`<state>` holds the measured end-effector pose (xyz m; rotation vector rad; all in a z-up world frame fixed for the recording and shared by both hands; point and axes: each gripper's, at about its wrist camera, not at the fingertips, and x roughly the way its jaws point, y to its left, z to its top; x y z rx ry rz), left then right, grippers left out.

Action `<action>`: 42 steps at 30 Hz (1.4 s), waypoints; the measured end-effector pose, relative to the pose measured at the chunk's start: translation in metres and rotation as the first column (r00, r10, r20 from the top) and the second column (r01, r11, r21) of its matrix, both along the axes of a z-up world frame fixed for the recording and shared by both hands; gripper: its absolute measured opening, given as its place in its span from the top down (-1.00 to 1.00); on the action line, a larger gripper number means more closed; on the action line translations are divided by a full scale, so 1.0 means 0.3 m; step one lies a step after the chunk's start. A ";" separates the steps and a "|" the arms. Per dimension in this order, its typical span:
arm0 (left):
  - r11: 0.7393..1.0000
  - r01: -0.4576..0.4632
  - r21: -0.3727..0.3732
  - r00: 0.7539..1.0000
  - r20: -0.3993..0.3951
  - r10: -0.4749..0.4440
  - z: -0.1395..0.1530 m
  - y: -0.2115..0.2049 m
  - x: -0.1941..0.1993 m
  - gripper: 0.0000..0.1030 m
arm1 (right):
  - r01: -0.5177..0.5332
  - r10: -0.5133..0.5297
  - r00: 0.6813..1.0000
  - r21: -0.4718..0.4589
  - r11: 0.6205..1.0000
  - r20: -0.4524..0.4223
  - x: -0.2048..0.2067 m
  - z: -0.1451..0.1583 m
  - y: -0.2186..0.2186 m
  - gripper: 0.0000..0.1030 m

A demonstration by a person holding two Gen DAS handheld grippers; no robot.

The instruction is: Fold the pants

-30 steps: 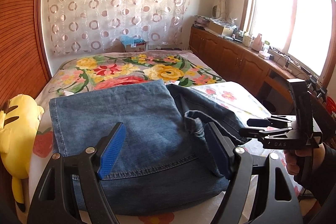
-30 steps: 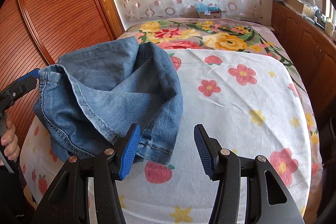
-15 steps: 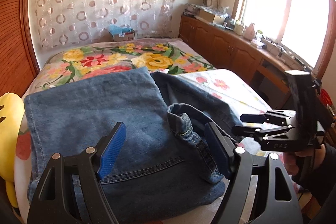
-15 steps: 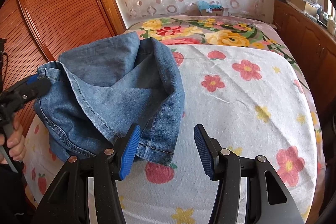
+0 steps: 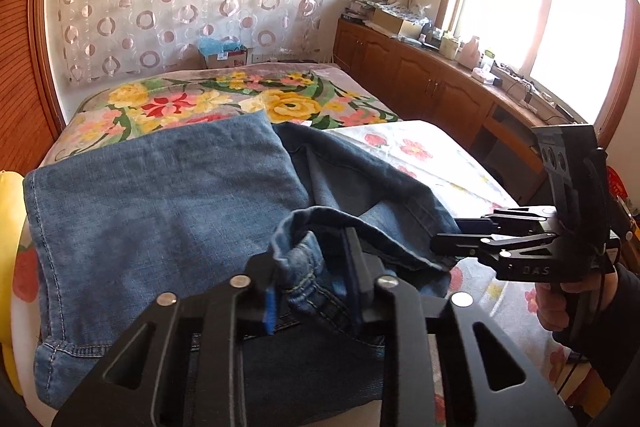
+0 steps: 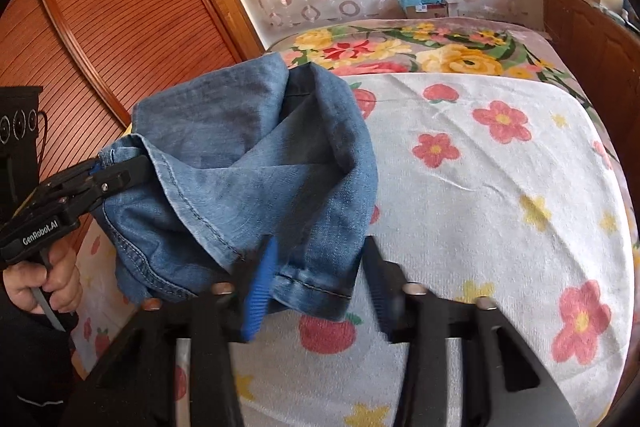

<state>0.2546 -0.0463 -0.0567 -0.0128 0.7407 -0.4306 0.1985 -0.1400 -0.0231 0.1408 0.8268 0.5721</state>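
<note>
Blue jeans lie partly folded on the bed, their upper layer bunched toward the front. My left gripper is shut on a rolled edge of the jeans; it also shows in the right wrist view, gripping the denim's left corner. My right gripper has its jaws narrowed around the hemmed edge of the jeans, with the denim between the pads. In the left wrist view the right gripper touches the jeans' right edge.
The bed has a white flowered sheet in front and a floral blanket behind. A yellow plush toy lies at the bed's left edge. Wooden cabinets run under the window on the right; a wooden sliding door stands on the left.
Both grippers have gone from wide open to closed on the jeans. The left has taken the rolled edge; the right has narrowed around the hem. The denim has lifted slightly.
</note>
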 end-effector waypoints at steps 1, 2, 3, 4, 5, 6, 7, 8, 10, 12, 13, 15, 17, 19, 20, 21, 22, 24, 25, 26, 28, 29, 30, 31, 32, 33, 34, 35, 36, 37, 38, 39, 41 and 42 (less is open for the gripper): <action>1.000 0.001 -0.003 1.000 0.004 -0.001 0.004 0.003 -0.001 0.67 | -0.006 0.006 1.000 -0.001 1.000 0.010 -0.001 0.007 -0.001 0.69; 1.000 0.005 -0.007 1.000 0.009 -0.005 0.015 0.002 -0.006 0.72 | -0.009 0.010 1.000 -0.004 1.000 0.025 -0.002 0.019 -0.003 0.77; 1.000 0.009 -0.007 1.000 0.014 -0.009 0.026 0.001 -0.013 0.73 | -0.011 0.012 0.999 -0.007 1.000 0.044 -0.002 0.038 -0.009 0.82; 1.000 0.013 -0.005 1.000 0.018 -0.013 0.032 -0.001 -0.017 0.76 | -0.016 0.017 0.998 -0.011 1.000 0.062 -0.001 0.054 -0.014 0.85; 1.000 0.021 0.004 0.999 0.025 -0.021 0.045 -0.008 -0.025 0.80 | -0.020 0.021 0.996 -0.015 1.000 0.088 0.001 0.081 -0.020 0.86; 0.999 0.031 0.010 0.999 0.036 -0.032 0.062 -0.015 -0.035 0.81 | -0.023 0.025 0.993 -0.020 1.000 0.115 0.004 0.111 -0.026 0.88; 0.999 0.034 0.009 0.999 0.042 -0.035 0.074 -0.016 -0.040 0.82 | -0.024 0.028 0.990 -0.027 0.999 0.137 0.006 0.140 -0.030 0.89; 0.999 0.035 0.009 0.998 0.053 -0.035 0.095 -0.018 -0.048 0.82 | -0.026 0.032 0.986 -0.037 0.999 0.165 0.011 0.177 -0.033 0.89; 1.000 0.029 -0.005 0.996 0.086 -0.028 0.147 -0.009 -0.067 0.82 | -0.032 0.043 0.975 -0.056 0.998 0.219 0.021 0.248 -0.030 0.90; 0.999 0.022 -0.024 0.993 0.113 -0.019 0.192 0.007 -0.084 0.82 | -0.042 0.059 0.960 -0.067 0.997 0.274 0.035 0.326 -0.018 0.90; 0.999 0.019 -0.039 0.992 0.127 -0.014 0.218 0.018 -0.097 0.82 | -0.048 0.067 0.954 -0.071 0.996 0.292 0.037 0.356 -0.010 0.90; 0.998 0.004 -0.058 0.986 0.164 0.006 0.277 0.048 -0.122 0.83 | -0.069 0.087 0.942 -0.068 0.995 0.324 0.054 0.428 0.016 0.90; 0.997 -0.016 -0.069 0.982 0.189 0.029 0.313 0.082 -0.147 0.83 | -0.090 0.106 0.933 -0.061 0.994 0.343 0.073 0.485 0.051 0.90; 0.996 -0.048 -0.081 0.975 0.213 0.064 0.348 0.132 -0.177 0.83 | -0.120 0.131 0.926 -0.053 0.991 0.354 0.099 0.528 0.102 0.91; 0.995 -0.063 -0.083 0.972 0.220 0.080 0.355 0.153 -0.185 0.83 | -0.134 0.144 0.923 -0.051 0.990 0.357 0.111 0.539 0.125 0.91; 0.992 -0.086 -0.089 0.969 0.223 0.104 0.359 0.187 -0.198 0.83 | -0.155 0.163 0.920 -0.051 0.987 0.357 0.127 0.553 0.164 0.91; 0.990 -0.103 -0.092 0.968 0.218 0.121 0.351 0.215 -0.204 0.83 | -0.173 0.182 0.916 -0.058 0.983 0.357 0.145 0.557 0.198 0.91; 0.986 -0.140 -0.089 0.967 0.203 0.156 0.321 0.265 -0.207 0.83 | -0.208 0.224 0.908 -0.083 0.975 0.355 0.187 0.551 0.278 0.91; 0.983 -0.164 -0.088 0.966 0.187 0.178 0.295 0.295 -0.206 0.83 | -0.225 0.243 0.906 -0.093 0.970 0.347 0.235 0.542 0.305 0.91; 0.979 -0.184 -0.089 0.966 0.165 0.197 0.264 0.327 -0.202 0.83 | -0.243 0.265 0.904 -0.105 0.964 0.335 0.260 0.528 0.349 0.91; 0.972 -0.212 -0.099 0.968 0.119 0.223 0.198 0.377 -0.188 0.83 | -0.275 0.301 0.903 -0.126 0.953 0.308 0.319 0.496 0.431 0.91; 0.969 -0.226 -0.099 0.967 0.096 0.235 0.159 0.397 -0.183 0.83 | -0.291 0.319 0.901 -0.136 0.947 0.295 0.346 0.482 0.473 0.91; 0.966 -0.239 -0.101 0.966 0.074 0.247 0.121 0.419 -0.180 0.83 | -0.305 0.335 0.899 -0.146 0.941 0.281 0.372 0.463 0.514 0.91; 0.963 -0.249 -0.104 0.965 0.057 0.256 0.092 0.431 -0.177 0.83 | -0.318 0.349 0.899 -0.154 0.935 0.265 0.412 0.453 0.550 0.91; 0.961 -0.256 -0.107 0.964 0.041 0.262 0.067 0.444 -0.174 0.83 | -0.332 0.366 0.897 -0.168 0.928 0.248 0.444 0.433 0.594 0.91; 0.959 -0.261 -0.108 0.964 0.028 0.266 0.045 0.455 -0.176 0.83 | -0.341 0.377 0.895 -0.180 0.923 0.238 0.484 0.427 0.623 0.91; 0.957 -0.268 -0.109 0.963 0.013 0.271 0.022 0.465 -0.172 0.83 | -0.351 0.391 0.892 -0.196 0.916 0.227 0.508 0.415 0.661 0.91; 0.957 -0.270 -0.107 0.963 -0.004 0.271 -0.004 0.477 -0.165 0.83 | -0.359 0.401 0.891 -0.212 0.909 0.214 0.536 0.404 0.698 0.91; 0.957 -0.272 -0.102 0.962 -0.018 0.271 -0.030 0.486 -0.157 0.83 | -0.365 0.409 0.890 -0.223 0.904 0.200 0.571 0.399 0.732 0.91; 0.957 -0.274 -0.100 0.962 -0.025 0.273 -0.038 0.484 -0.157 0.83 | -0.369 0.414 0.891 -0.231 0.900 0.189 0.597 0.392 0.769 0.91; 0.956 -0.275 -0.099 0.961 -0.032 0.273 -0.055 0.490 -0.155 0.83 | -0.370 0.416 0.891 -0.240 0.897 0.180 0.619 0.383 0.796 0.91; 0.956 -0.277 -0.099 0.961 -0.038 0.274 -0.063 0.491 -0.156 0.83 | -0.372 0.418 0.892 -0.244 0.895 0.173 0.639 0.378 0.825 0.91; 0.954 -0.283 -0.103 0.959 -0.049 0.280 -0.080 0.503 -0.156 0.83 | -0.376 0.421 0.892 -0.250 0.893 0.163 0.666 0.369 0.859 0.91; 0.953 -0.286 -0.105 0.958 -0.053 0.281 -0.088 0.510 -0.157 0.83 | -0.378 0.422 0.892 -0.248 0.892 0.160 0.672 0.369 0.873 0.91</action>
